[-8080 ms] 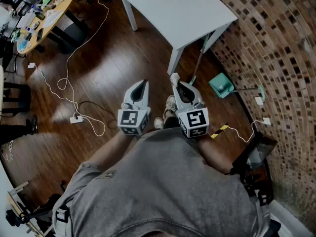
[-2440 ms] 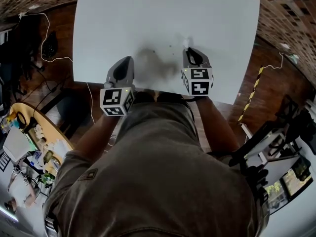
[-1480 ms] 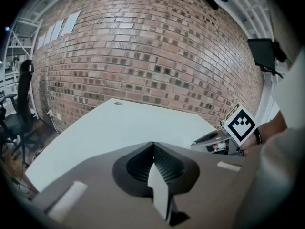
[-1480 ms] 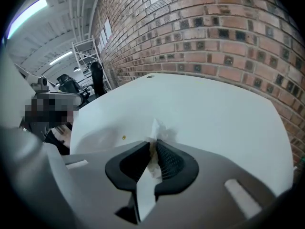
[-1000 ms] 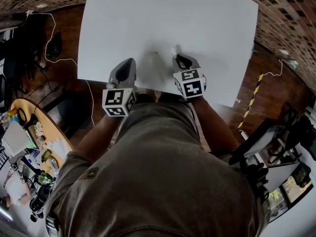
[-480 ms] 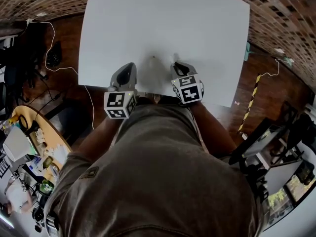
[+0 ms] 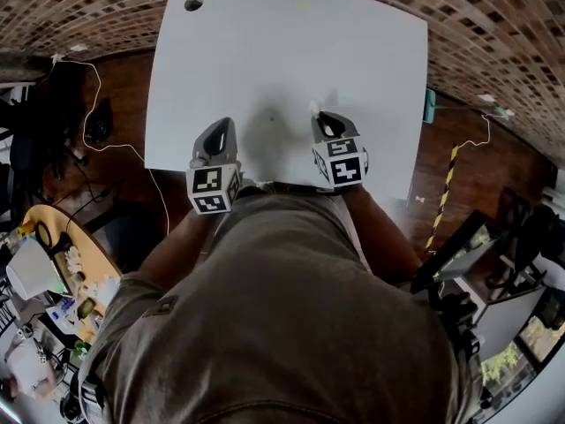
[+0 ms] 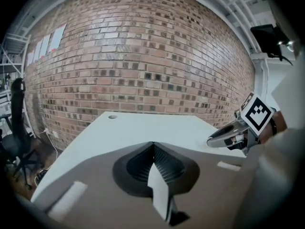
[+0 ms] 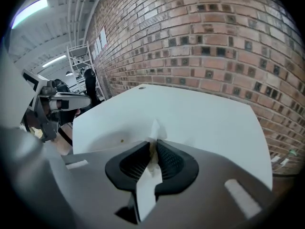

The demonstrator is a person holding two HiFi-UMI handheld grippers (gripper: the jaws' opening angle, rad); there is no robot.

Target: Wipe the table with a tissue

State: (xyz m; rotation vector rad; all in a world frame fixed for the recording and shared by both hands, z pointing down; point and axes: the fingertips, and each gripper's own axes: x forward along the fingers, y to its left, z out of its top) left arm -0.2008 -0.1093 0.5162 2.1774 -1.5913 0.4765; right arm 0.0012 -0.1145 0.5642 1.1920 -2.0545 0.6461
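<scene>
The white table [image 7: 291, 51] fills the upper head view. A white tissue [image 9: 155, 127] sticks out of my right gripper [image 9: 155, 146], which is shut on it. That gripper [image 7: 316, 113] hangs over the table's near edge, and the tissue's tip [image 7: 312, 107] shows at its nose. My left gripper [image 7: 225, 125] sits to its left over the same edge. Its jaws [image 8: 152, 146] are shut with nothing between them. A small dark speck [image 7: 272, 119] lies on the table between the two grippers.
The table has a round hole [image 7: 193, 3] at its far left corner and a faint yellow mark [image 7: 304, 4] at the far edge. A brick wall [image 8: 143, 66] stands behind it. Cables [image 7: 97, 69] run over the wooden floor at the left. A green dustpan [image 7: 428, 106] is at the right.
The person has walked from the open floor up to the table. Over the last second both grippers stay at the near edge, and the right one shifts slightly with the tissue.
</scene>
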